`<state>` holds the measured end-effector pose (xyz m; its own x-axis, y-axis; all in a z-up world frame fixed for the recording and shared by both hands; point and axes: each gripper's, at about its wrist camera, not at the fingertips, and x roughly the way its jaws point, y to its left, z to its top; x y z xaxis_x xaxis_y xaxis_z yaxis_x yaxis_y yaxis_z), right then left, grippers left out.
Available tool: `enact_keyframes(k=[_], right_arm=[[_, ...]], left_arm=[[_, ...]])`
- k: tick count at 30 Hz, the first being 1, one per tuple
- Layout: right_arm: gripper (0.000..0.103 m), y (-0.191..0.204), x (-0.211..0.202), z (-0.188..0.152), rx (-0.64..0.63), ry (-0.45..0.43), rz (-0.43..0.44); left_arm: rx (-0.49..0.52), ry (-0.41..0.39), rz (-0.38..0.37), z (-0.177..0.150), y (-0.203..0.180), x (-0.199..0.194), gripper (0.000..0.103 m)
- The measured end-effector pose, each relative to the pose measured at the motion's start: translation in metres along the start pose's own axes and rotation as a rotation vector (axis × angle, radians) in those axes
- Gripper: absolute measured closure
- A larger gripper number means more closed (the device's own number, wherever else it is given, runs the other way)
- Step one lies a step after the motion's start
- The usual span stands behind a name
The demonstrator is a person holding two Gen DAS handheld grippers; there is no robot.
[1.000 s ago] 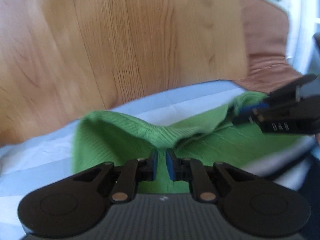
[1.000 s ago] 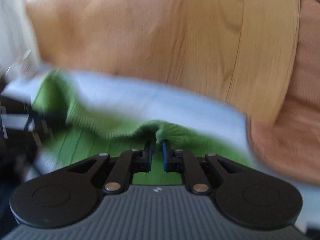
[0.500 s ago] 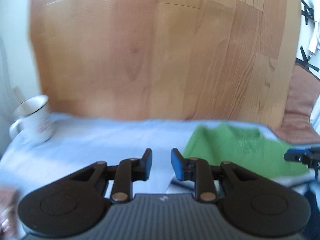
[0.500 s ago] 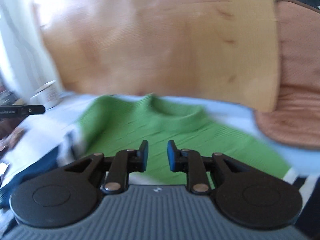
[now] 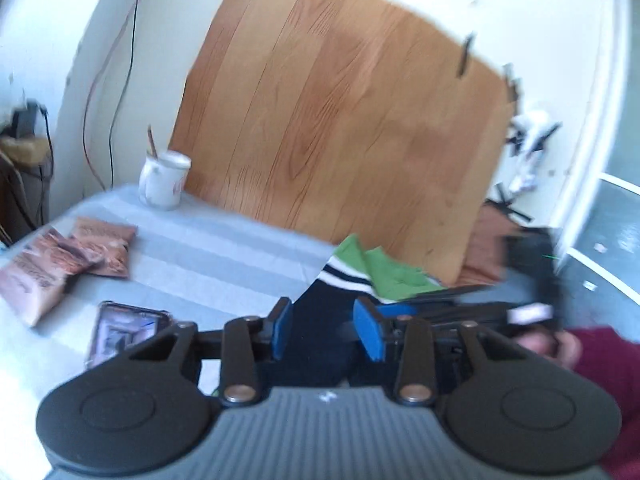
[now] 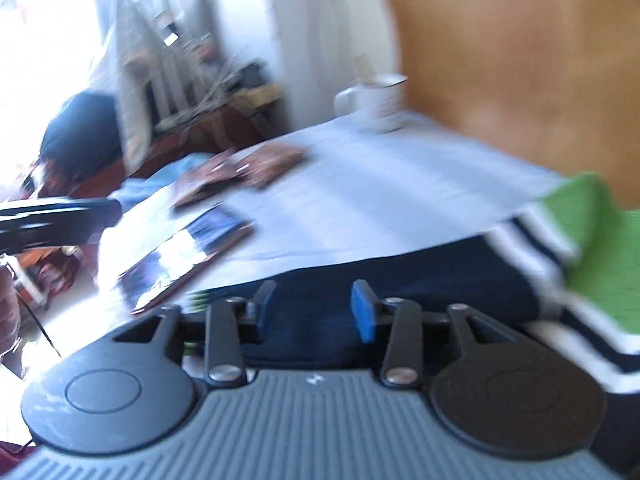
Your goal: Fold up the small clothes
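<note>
A small sweater, green (image 5: 390,274) at the top with white and navy stripes and a navy lower part (image 5: 320,312), lies on the pale blue cloth (image 5: 224,248). My left gripper (image 5: 326,330) is open and empty above its navy part. My right gripper (image 6: 316,312) is open and empty over the same navy part (image 6: 400,280), with the green part (image 6: 600,232) to its right. The right gripper also shows in the left wrist view (image 5: 460,312), at the right. The left gripper shows in the right wrist view (image 6: 60,220), at the far left.
A white mug (image 5: 164,180) stands at the back left of the cloth, in front of a wooden board (image 5: 340,120). Brown snack packets (image 5: 68,256) and a phone (image 5: 124,328) lie at the left. A brown cushion (image 5: 484,256) is at the right.
Both grippers let go of the green sweater, opened and pulled back and up. The sweater now lies on the cloth with its navy part nearest me. Both views have swung left.
</note>
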<state>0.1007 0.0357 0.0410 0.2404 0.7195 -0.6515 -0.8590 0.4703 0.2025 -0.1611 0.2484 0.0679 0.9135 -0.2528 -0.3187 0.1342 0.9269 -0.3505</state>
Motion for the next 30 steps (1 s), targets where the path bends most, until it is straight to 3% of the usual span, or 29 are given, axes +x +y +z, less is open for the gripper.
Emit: enact_keyframes(k=[2,6,9,10,11,12,13,18,21,24,28,30], right_arm=[[0.052,0.026,0.017,-0.001,-0.042,0.042,0.037],[0.04,0.072,0.04,-0.009,-0.151,0.115,0.093],[0.041,0.093,0.052,-0.018,-0.262,0.156,0.037],[0.044,0.097,0.053,-0.022,-0.314,0.147,0.015],[0.074,0.099,0.052,-0.021,-0.344,0.137,0.006],[0.089,0.096,0.05,-0.015,-0.327,0.14,0.008],[0.09,0.088,0.046,-0.005,-0.269,0.145,0.017],[0.092,0.037,-0.021,0.065,-0.094,-0.041,-0.045],[0.092,0.006,-0.086,0.119,-0.026,-0.202,-0.108],[0.092,-0.024,-0.145,0.159,0.044,-0.328,-0.152],[0.092,-0.057,-0.201,0.175,0.124,-0.426,-0.185],[0.091,-0.069,-0.218,0.173,0.15,-0.457,-0.198]], left_arm=[[0.037,-0.036,-0.003,-0.008,-0.001,-0.026,0.067],[0.037,-0.094,0.024,-0.011,0.004,-0.057,0.066],[-0.005,-0.118,0.036,-0.012,0.018,-0.064,0.066],[-0.017,-0.122,0.037,-0.013,0.024,-0.064,0.066],[-0.029,-0.125,0.035,-0.013,0.03,-0.063,0.066],[-0.04,-0.128,0.032,-0.013,0.035,-0.063,0.066],[-0.049,-0.131,0.025,-0.014,0.04,-0.062,0.066],[-0.042,-0.146,-0.006,-0.004,0.042,-0.046,0.066],[-0.011,-0.125,-0.004,0.013,0.032,-0.015,0.066],[0.044,-0.097,-0.014,0.029,0.009,0.031,0.059],[0.109,-0.024,-0.094,0.043,-0.029,0.109,0.055],[0.154,0.024,-0.097,0.045,-0.052,0.15,0.051]])
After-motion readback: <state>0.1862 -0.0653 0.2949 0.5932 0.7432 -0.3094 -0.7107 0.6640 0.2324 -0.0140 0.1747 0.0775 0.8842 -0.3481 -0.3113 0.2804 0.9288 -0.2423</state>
